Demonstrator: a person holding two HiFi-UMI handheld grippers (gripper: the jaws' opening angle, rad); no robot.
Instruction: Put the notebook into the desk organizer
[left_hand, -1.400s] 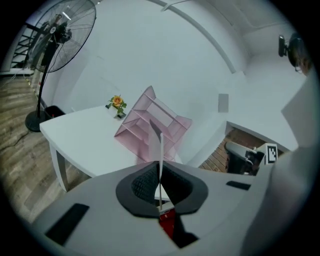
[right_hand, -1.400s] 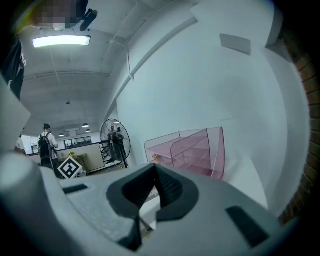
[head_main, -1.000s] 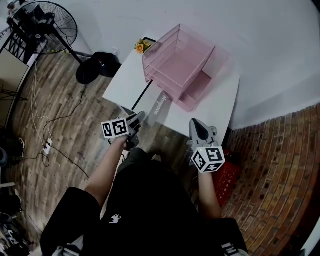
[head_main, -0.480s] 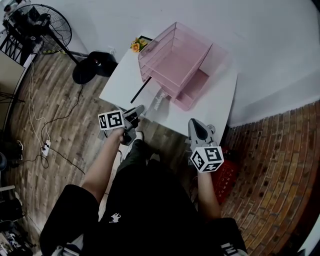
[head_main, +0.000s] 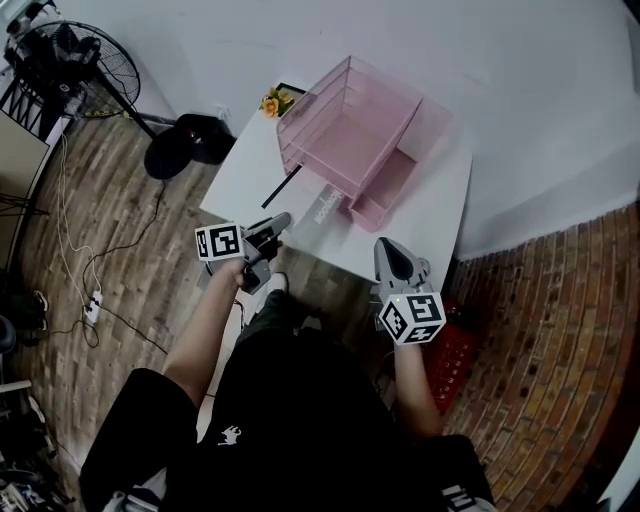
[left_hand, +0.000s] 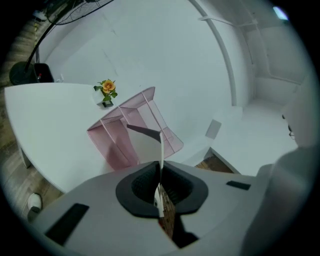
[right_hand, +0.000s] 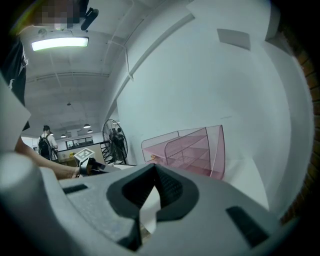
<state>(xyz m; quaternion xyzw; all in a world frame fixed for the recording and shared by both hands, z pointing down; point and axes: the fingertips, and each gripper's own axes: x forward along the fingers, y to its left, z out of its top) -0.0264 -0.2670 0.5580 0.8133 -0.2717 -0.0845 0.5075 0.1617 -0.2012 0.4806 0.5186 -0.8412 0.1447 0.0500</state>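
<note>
A pink mesh desk organizer (head_main: 350, 130) stands at the back of the white table (head_main: 245, 170). The thin white notebook (head_main: 300, 200), with its dark edge, is held low over the table's front, just short of the organizer. My left gripper (head_main: 275, 222) is shut on its near edge. In the left gripper view the notebook (left_hand: 161, 150) shows edge-on between the pads of that gripper (left_hand: 160, 172), pointing at the organizer (left_hand: 132, 125). My right gripper (head_main: 388, 250) hangs at the table's front right, shut and holding nothing. In its own view this gripper (right_hand: 155, 172) faces the organizer (right_hand: 192, 150).
A small pot with a yellow flower (head_main: 272, 98) sits at the table's back left corner. On the floor, a standing fan (head_main: 70, 55) with a black base (head_main: 190, 140) is to the left, and a red crate (head_main: 455, 350) is by the brick floor on the right.
My left gripper and the notebook have edged slightly up and left in the head view. The right gripper has hardly moved.
</note>
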